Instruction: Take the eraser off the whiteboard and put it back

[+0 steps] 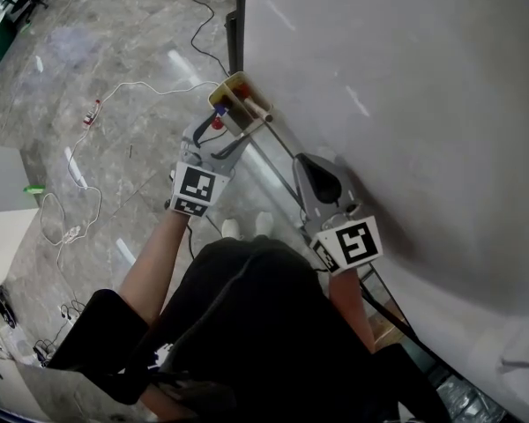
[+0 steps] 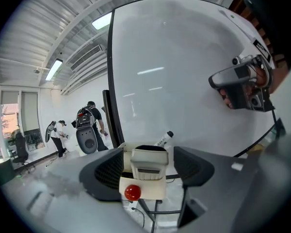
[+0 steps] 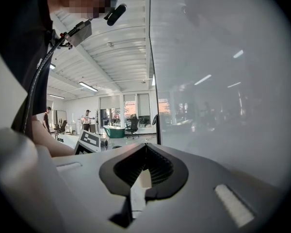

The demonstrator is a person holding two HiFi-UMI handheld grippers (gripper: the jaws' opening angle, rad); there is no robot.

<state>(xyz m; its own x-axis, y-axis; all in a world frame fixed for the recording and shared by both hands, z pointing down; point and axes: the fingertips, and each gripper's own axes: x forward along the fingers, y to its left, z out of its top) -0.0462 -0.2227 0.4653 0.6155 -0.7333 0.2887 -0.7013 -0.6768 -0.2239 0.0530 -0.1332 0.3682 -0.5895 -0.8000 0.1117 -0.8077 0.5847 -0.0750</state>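
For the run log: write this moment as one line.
left tongs: open, around eraser, not gripping | eraser: in tray by whiteboard | right tongs: shut, empty

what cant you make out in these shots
- Left gripper view: the marker shows only its capped end. The eraser hides the rest.
- Head view: the eraser cannot be picked out in the tray. It is too small there and partly behind the left gripper.
- Right gripper view: a pale patch below the shut jaws cannot be identified.

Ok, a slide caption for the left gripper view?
Left gripper, jaws open, either side of the eraser sitting in the tray by the whiteboard.
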